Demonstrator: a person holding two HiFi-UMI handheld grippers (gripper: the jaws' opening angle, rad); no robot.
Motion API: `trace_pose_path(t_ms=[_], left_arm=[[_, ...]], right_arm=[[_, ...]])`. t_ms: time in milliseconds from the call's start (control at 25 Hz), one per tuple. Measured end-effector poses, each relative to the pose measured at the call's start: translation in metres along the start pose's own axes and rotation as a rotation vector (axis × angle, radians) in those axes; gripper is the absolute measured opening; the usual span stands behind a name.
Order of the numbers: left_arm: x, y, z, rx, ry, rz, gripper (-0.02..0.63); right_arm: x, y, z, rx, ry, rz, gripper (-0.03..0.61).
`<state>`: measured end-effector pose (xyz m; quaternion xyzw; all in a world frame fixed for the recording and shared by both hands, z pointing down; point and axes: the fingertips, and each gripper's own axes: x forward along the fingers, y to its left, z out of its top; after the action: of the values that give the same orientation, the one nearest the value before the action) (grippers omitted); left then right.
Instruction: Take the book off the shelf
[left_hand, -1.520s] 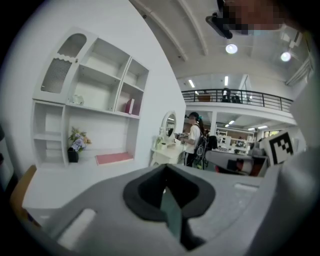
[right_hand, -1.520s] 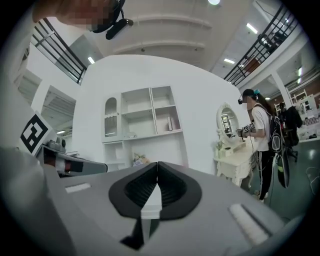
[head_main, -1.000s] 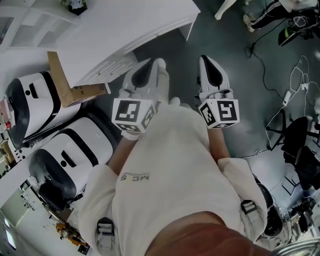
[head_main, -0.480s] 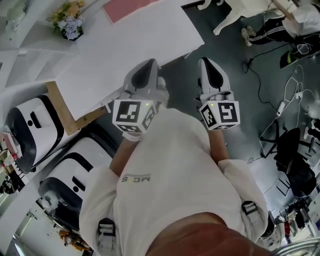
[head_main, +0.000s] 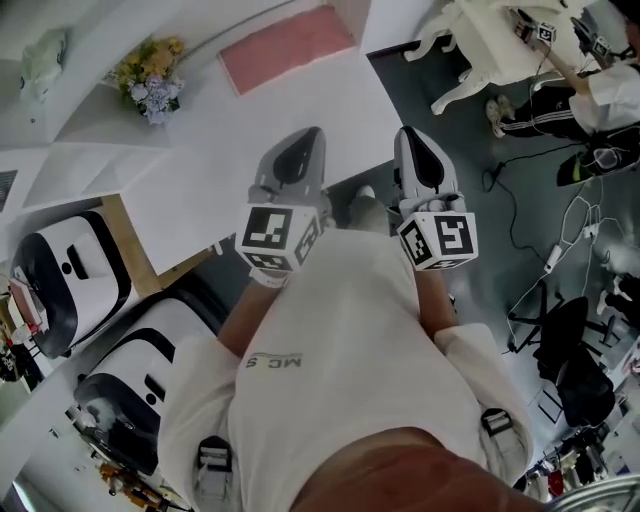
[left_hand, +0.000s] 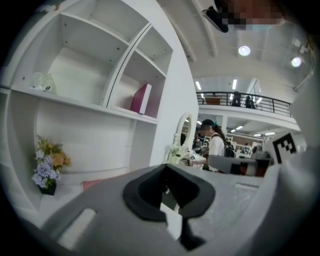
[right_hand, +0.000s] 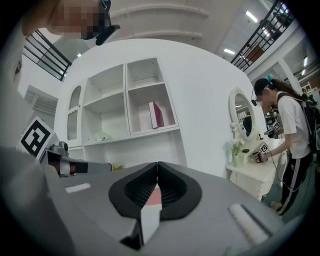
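The right gripper (right_hand: 158, 165) has its fingers together; a pink book (right_hand: 156, 115) stands on the shelf (right_hand: 145, 132).

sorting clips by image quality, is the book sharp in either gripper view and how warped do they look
Left gripper view: heavy fisheye with black corners, shelf lines bowed, book small but sharp, ceiling lamps glaring upper right. Right gripper view: same warping, book clear. Head view: evenly lit, no obvious blur.
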<state>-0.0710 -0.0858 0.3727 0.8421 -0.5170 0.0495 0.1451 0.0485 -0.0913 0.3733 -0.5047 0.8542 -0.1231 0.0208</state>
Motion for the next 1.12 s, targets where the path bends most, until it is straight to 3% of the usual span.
trace_pose_path(t_ms=[600,960,1120], left_arm=[[0.046,0.023,0.029,-0.013,-0.023,0.138,0.002],[0.07,0.02,0.07,0.081,-0.073,0.195,0.007],[0.079,0.022,0.093,0.118,-0.109,0.204,0.051]], right_arm=[[0.042,-0.025,0.015,-0.032,-0.003,0.138,-0.002],[0.055,-0.02,0.046,-0.049,-0.08,0.221,-0.002],[0.065,-0.016,0.057,-0.055,-0.106,0.253,-0.002]])
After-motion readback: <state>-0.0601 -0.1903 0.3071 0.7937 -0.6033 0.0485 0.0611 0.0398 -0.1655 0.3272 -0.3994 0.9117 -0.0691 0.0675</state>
